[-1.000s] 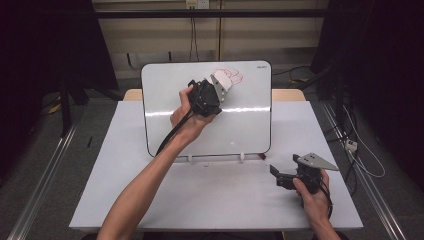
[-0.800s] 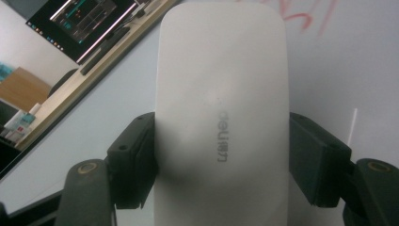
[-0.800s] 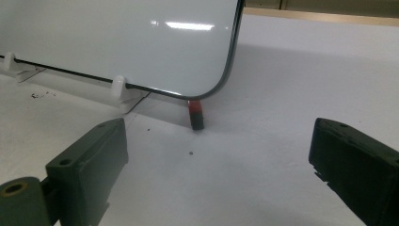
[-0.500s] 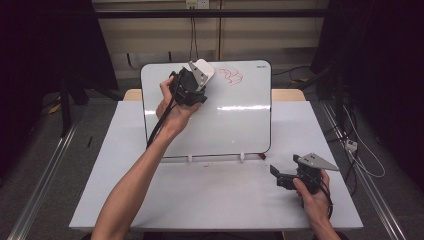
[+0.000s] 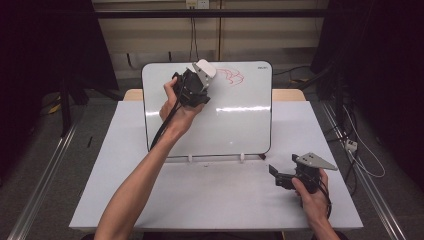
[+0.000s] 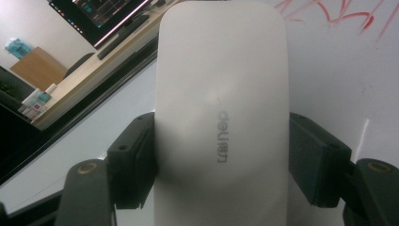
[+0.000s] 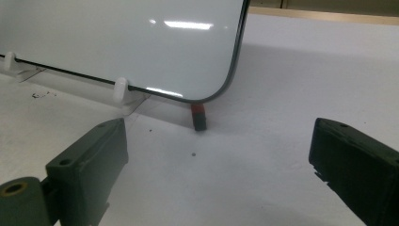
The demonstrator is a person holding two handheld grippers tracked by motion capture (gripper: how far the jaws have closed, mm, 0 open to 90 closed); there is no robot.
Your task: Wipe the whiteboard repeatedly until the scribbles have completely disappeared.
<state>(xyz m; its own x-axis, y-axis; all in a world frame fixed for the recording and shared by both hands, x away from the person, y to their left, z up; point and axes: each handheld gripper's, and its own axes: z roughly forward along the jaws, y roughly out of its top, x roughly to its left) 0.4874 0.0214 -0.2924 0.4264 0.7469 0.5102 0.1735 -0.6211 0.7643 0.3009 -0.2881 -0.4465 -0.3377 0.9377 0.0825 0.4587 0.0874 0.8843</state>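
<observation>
A white board (image 5: 235,125) stands upright on the table with a red scribble (image 5: 231,76) near its top edge. My left gripper (image 5: 199,80) is raised against the board's upper part, shut on a white eraser (image 5: 204,68) that sits just left of the scribble. In the left gripper view the eraser (image 6: 221,117) lies between both pads (image 6: 136,165), with red strokes (image 6: 348,14) at the upper right. My right gripper (image 5: 275,176) rests low on the table at the right, open, nothing between its jaws (image 7: 216,160).
The board (image 7: 117,42) stands in white clip feet (image 7: 121,89) on the white table (image 5: 210,200). A small red and black piece (image 7: 199,116) lies under the board's lower right corner. Cables trail on the floor at the right.
My left gripper has carried the eraser up and to the left, off the red scribble, which now shows in full. The right gripper has stayed put.
</observation>
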